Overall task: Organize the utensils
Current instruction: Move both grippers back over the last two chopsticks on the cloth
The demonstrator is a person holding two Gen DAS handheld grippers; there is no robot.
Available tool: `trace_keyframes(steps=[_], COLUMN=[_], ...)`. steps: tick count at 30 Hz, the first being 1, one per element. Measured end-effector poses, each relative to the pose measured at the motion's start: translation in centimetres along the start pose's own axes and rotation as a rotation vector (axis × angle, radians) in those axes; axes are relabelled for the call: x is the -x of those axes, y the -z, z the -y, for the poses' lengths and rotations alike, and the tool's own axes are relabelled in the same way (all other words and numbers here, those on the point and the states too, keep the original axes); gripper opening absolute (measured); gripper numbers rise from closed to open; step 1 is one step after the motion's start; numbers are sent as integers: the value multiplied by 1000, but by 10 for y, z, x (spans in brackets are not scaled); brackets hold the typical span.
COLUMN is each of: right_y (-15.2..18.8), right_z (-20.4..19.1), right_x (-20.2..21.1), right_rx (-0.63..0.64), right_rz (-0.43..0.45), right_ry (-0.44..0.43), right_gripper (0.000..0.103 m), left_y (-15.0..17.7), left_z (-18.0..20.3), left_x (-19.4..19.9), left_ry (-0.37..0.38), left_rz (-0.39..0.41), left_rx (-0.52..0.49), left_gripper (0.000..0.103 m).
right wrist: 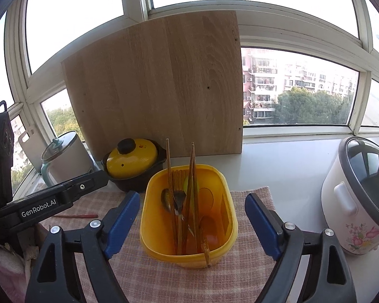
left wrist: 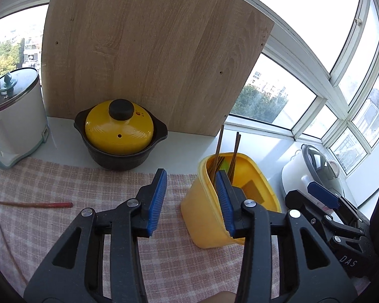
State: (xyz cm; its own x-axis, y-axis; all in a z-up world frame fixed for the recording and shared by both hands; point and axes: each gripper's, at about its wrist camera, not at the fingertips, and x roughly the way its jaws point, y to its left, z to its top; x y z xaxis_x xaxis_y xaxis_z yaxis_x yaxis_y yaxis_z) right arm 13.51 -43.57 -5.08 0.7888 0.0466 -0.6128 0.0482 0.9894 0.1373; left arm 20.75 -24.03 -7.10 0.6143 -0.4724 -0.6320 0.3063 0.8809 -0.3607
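sorting utensils, mostly done.
yellow tub [right wrist: 222,240] holds several; two chopsticks [left wrist: 35,204] lie at the cloth's [left wrist: 164,265] left edge; my left gripper [left wrist: 190,202] and right gripper [right wrist: 192,223] gape, empty.

Both wrist cameras look forward and down along their tongs toward the windows, close over the counter [left wrist: 179,151]. The left view sits left of the yellow bin [left wrist: 214,209]; the right faces it squarely. Both share the wooden board [right wrist: 159,85] and yellow-lidded pot [right wrist: 132,162].

The chopsticks' [left wrist: 218,151] lower ends are hidden inside the yellow bin [left wrist: 204,214].
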Motion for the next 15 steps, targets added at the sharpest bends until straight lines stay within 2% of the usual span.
trace_keyframes(steps=[3, 8, 15], right_y=[1, 2, 5], right_z=[-9, -27, -57], right_x=[6, 14, 17], right_rx=[9, 18, 52], right_rz=[15, 39, 31], right_ry=[-1, 2, -40], right_gripper=[97, 103, 103], left_y=[5, 15, 30], left_z=[-13, -37, -89], left_x=[11, 30, 59], left_ry=[-15, -29, -91], left_rz=[-2, -7, -19], left_rx=[3, 26, 94], left_gripper=[40, 40, 40])
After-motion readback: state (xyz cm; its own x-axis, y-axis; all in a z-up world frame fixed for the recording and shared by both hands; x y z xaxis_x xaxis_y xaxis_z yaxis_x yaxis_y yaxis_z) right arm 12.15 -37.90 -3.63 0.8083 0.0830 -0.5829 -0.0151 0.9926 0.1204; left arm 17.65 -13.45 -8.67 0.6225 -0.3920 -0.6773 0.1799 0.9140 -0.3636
